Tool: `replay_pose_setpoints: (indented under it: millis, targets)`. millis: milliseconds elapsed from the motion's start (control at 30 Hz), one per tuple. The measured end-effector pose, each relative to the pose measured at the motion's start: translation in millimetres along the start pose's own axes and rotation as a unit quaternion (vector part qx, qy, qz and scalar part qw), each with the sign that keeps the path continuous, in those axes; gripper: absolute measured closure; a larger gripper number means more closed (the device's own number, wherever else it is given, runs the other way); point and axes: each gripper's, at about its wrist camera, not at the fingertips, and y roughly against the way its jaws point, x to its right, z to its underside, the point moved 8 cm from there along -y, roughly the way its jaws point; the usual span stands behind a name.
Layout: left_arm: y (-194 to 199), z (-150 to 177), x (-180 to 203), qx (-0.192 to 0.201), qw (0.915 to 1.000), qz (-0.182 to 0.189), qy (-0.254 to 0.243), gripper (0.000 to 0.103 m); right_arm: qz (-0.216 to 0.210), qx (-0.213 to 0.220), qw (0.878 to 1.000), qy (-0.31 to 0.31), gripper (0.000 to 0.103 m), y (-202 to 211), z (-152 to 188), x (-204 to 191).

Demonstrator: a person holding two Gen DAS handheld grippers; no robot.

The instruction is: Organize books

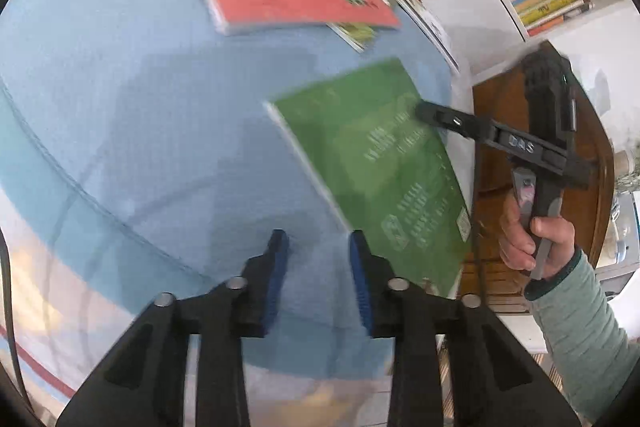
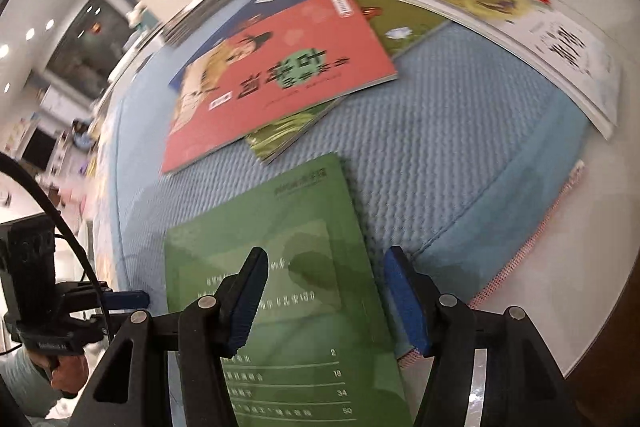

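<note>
Green book (image 2: 288, 267): 1; red book (image 2: 280, 75): 1; grippers: 2

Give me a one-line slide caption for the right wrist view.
Right tongs straddle the green book on the blue mat; red book lies beyond.

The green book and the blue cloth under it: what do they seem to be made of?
Green book: probably paper with a smooth, slightly glossy cover; it shows soft sheen and thin white page edges. Blue cloth: woven or quilted textile, matte, with a regular ribbed pattern.
</note>
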Motion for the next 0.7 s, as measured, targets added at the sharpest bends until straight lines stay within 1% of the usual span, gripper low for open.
replay_pose_setpoints:
  millis: [67, 167, 200, 300, 367, 433, 500, 567, 600, 633, 667, 700]
  targets:
    - [-5, 6, 6, -0.002, 0.9999, -0.010, -0.002, 0.083, 0.002, -0.001, 1.000, 0.023, 0.043, -1, 2, -3]
    - [-10, 10, 18, 0.013, 0.9997, -0.019, 0.002, 0.083, -0.002, -0.005, 0.999, 0.037, 0.043, -3, 2, -5]
    - [-9, 9, 18, 0.020, 0.9996, -0.017, 0.009, 0.083, -0.011, -0.008, 0.999, 0.036, 0.042, -3, 4, -7]
    - [-8, 8, 14, 0.025, 0.9993, -0.016, 0.022, 0.084, -0.013, -0.018, 0.999, 0.029, 0.042, -1, 6, -8]
    - [-3, 10, 6, 0.032, 0.9989, -0.006, 0.034, 0.084, -0.035, -0.022, 0.999, 0.011, 0.042, 3, 7, -7]
    - [0, 13, 2, 0.035, 0.9981, 0.004, 0.050, 0.084, -0.082, -0.021, 0.996, -0.025, 0.042, 10, 9, -4]
    - [-1, 15, -1, 0.038, 0.9975, 0.015, 0.058, 0.084, -0.124, -0.015, 0.991, -0.054, 0.042, 19, 13, -2]
    - [-1, 16, -2, 0.040, 0.9968, 0.025, 0.065, 0.084, -0.178, -0.001, 0.981, -0.082, 0.041, 34, 17, -1]
    - [0, 16, -2, 0.041, 0.9965, 0.028, 0.067, 0.084, -0.218, 0.003, 0.971, -0.098, 0.041, 41, 20, -3]
    - [1, 17, -2, 0.041, 0.9965, 0.030, 0.067, 0.084, -0.256, 0.002, 0.960, -0.113, 0.043, 45, 22, -7]
    - [3, 19, -3, 0.041, 0.9965, 0.031, 0.066, 0.084, -0.293, -0.005, 0.948, -0.124, 0.044, 47, 27, -14]
    - [3, 20, -3, 0.041, 0.9966, 0.030, 0.065, 0.084, -0.303, -0.008, 0.945, -0.121, 0.043, 48, 33, -26]
